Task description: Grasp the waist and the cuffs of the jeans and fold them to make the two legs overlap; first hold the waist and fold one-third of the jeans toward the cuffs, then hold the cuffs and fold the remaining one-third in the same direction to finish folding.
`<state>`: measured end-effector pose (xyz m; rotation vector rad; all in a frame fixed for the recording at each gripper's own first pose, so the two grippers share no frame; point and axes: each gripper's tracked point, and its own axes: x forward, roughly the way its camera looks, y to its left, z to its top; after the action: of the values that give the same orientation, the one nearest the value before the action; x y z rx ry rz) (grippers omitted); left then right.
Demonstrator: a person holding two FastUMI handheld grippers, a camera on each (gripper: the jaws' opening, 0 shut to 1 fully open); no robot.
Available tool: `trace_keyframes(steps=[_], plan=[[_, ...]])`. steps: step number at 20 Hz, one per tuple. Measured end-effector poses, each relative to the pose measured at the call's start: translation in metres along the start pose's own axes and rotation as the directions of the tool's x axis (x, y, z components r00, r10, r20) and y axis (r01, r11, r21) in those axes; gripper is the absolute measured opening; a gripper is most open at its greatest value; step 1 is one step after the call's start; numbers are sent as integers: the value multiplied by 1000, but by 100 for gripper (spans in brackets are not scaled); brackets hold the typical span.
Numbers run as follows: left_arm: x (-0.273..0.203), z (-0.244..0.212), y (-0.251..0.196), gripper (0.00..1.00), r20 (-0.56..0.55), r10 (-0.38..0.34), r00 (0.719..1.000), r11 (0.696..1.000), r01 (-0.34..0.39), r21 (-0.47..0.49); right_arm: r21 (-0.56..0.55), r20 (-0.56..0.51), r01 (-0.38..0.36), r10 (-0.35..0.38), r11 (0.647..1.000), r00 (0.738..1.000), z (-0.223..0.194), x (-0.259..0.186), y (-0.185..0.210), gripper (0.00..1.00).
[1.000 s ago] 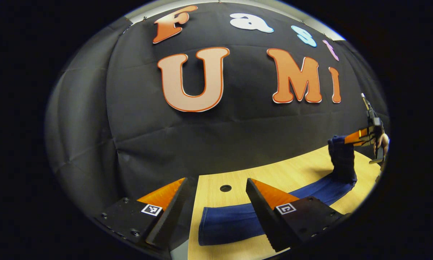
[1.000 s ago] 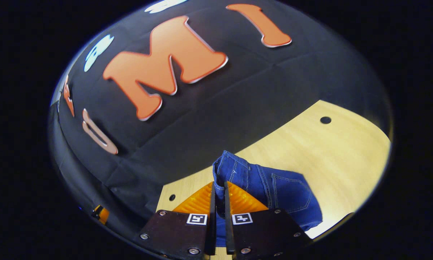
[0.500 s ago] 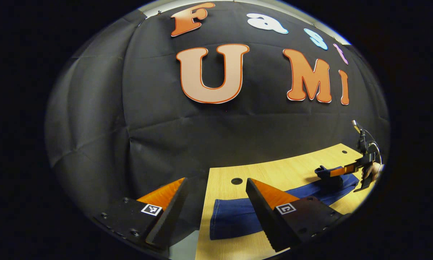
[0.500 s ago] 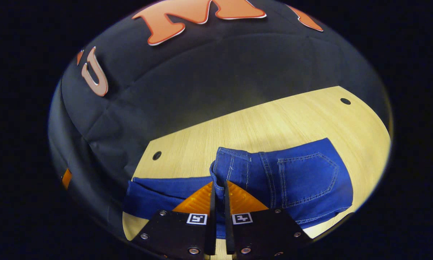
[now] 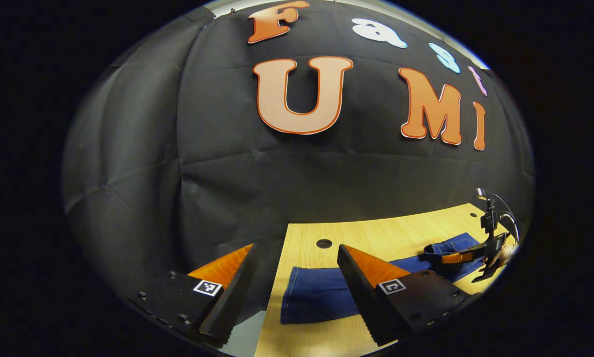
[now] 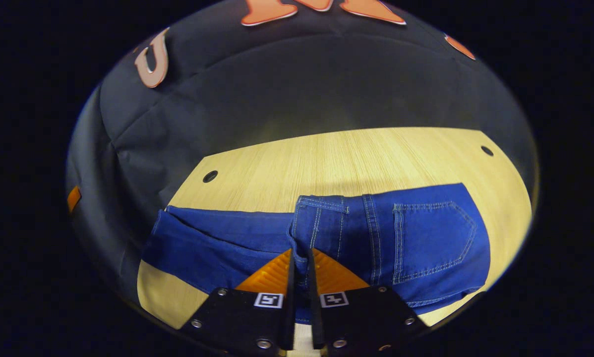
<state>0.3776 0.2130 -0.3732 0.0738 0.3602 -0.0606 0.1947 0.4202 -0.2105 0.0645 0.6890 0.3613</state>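
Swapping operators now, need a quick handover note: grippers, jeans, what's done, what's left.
Right gripper: shut on the waist of the jeans, low over the table.
Left gripper: open, holding nothing, hovering above the cuffs near the table's end.
Jeans: legs overlapped in one strip along the table; the waist third, pocket up, is laid over the middle.
Done: legs overlapped, first fold brought down, but the waist is not yet released.
Left: open the right gripper, grasp the cuffs, fold the last third the same way.

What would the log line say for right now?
right gripper: shut on jeans waist | waist folded over legs on table | left gripper: open, above cuffs
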Motion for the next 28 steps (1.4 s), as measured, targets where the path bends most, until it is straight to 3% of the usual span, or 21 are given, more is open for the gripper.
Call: trace_keyframes(steps=[1, 4, 8, 11, 13, 16, 21, 25, 27, 28], plan=[[-2, 3, -1, 98, 8, 5, 1000, 1000, -5, 4, -4, -2, -23, 23, 1000, 1000, 1, -6, 6, 12], [-5, 5, -5, 98, 15, 2, 1000, 1000, -2, -7, -60, 70, 3, 1, 998, 998, 21, -26, -2, 98], [-5, -23, -2, 98, -64, -8, 998, 993, 1, -115, -84, 124, -3, 14, 996, 992, 48, -61, -9, 98], [-5, -51, 2, 100, -132, -39, 990, 950, -5, -313, -86, 164, -21, 35, 996, 986, 73, -86, -18, 98], [-7, -70, 3, 97, -156, -82, 984, 878, -3, -479, -87, 183, -30, 46, 996, 982, 84, -99, -25, 98], [-7, -94, 19, 98, -191, -121, 974, 716, -48, -696, -96, 182, -52, 69, 994, 981, 89, -109, -30, 98], [11, -165, 21, 98, -300, -198, 933, 611, -122, -782, -90, 127, -66, 77, 994, 989, 74, -108, -41, 98], [32, -203, 20, 98, -384, -188, 904, 580, -214, -786, -75, 97, -58, 65, 995, 993, 68, -99, -52, 98], [37, -212, 14, 98, -390, -215, 895, 550, -219, -806, -65, 86, -57, 62, 996, 994, 66, -96, -54, 98], [37, -219, 16, 98, -403, -211, 890, 551, -232, -801, -59, 86, -57, 62, 997, 994, 66, -94, -53, 98]])
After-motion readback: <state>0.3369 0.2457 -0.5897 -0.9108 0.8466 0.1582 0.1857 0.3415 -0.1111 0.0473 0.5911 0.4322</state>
